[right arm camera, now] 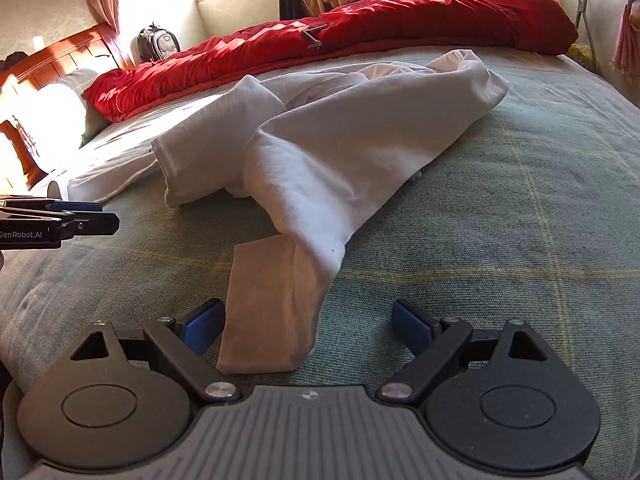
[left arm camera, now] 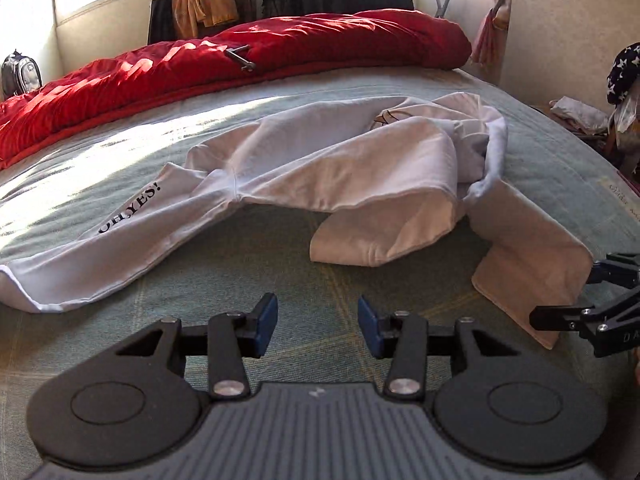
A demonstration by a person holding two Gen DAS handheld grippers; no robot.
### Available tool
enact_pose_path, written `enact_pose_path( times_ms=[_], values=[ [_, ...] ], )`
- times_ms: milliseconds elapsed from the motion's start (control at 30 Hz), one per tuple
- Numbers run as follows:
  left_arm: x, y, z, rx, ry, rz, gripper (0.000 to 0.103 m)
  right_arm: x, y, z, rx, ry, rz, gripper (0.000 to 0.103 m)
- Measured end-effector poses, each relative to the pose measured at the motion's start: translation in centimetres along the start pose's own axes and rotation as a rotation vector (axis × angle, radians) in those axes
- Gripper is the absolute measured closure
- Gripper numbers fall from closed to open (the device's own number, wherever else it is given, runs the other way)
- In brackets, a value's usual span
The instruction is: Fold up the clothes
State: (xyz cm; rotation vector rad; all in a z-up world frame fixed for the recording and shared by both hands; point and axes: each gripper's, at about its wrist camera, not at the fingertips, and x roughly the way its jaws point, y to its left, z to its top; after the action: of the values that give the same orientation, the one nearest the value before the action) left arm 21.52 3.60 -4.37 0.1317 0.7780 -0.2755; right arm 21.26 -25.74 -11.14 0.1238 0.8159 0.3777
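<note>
— What lies ahead of the left gripper (left arm camera: 318, 322)?
— A crumpled white shirt (left arm camera: 320, 160) on the bed (left arm camera: 280, 248); jaws apart, empty.
— Beyond it?
— A red quilt (left arm camera: 240, 64).

A white sweatshirt (left arm camera: 320, 160) with black lettering on one sleeve lies on a bed (left arm camera: 540, 152) whose cover is grey-green with faint yellow check lines. Behind it is a bright red quilt (left arm camera: 240, 60). Each black tool, left (left arm camera: 317, 322) and right (right arm camera: 307, 326), has blue pads (left arm camera: 267, 316).
</note>
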Motion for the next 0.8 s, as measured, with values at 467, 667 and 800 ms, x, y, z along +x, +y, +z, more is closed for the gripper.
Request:
enact_pose_path(
  times_ms=[467, 667, 800],
  values=[
    [0.4, 0.5, -1.3, -0.074, 0.049, -0.033, 0.057, -1.3, -1.0, -0.1, 0.068, -0.071, 0.094, 0.0],
    [0.3, 0.2, -1.5, -0.078, 0.046, -0.053, 0.057, -0.9, -1.7, -0.1, 0.163, -0.14, 0.132, 0.0],
    [0.4, 0.0, -1.6, -0.081, 0.05, -0.062, 0.057, -0.7, -1.3, 0.3, 0.17, -0.149, 0.179, 0.038]
  ],
)
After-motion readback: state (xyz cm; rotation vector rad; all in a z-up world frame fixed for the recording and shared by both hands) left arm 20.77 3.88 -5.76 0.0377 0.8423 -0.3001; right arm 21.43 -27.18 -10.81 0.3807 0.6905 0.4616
